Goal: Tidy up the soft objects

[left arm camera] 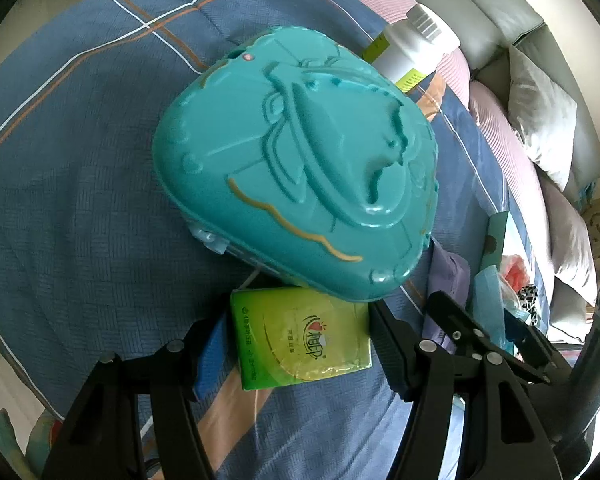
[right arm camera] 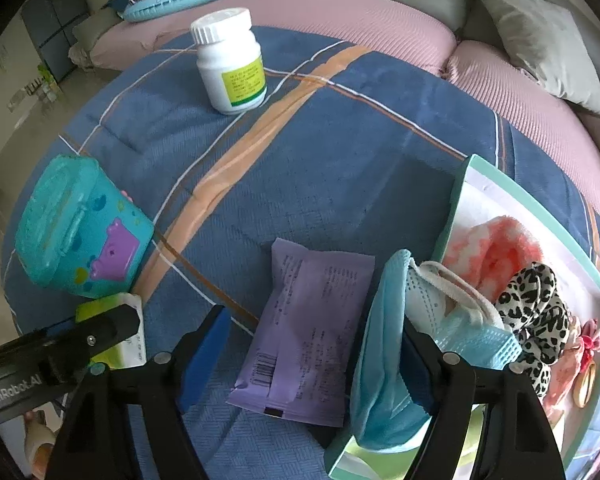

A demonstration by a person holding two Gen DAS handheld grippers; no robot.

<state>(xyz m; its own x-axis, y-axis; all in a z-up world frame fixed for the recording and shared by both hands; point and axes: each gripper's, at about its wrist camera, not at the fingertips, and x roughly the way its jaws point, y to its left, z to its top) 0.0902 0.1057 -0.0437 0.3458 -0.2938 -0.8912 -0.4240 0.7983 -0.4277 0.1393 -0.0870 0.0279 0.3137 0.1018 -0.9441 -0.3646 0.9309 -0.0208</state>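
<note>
Tissue pack [left arm camera: 304, 336] lies against teal case [left arm camera: 296, 168].

Blue quilt [right arm camera: 340, 168] bears bottle [right arm camera: 230, 60]; purple packet [right arm camera: 304, 332].

Our left gripper [left arm camera: 300, 354] and right gripper [right arm camera: 314, 354] share one build: glossy black plastic arms with triangular cut-outs, round silver rivets at the joints, and blue pads lining the fingers [right arm camera: 204, 354]. White "GenRobot.AI" lettering marks one black body.

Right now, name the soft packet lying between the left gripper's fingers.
The green tissue pack, between the left gripper fingers; the purple packet lies between the right gripper's.
</note>
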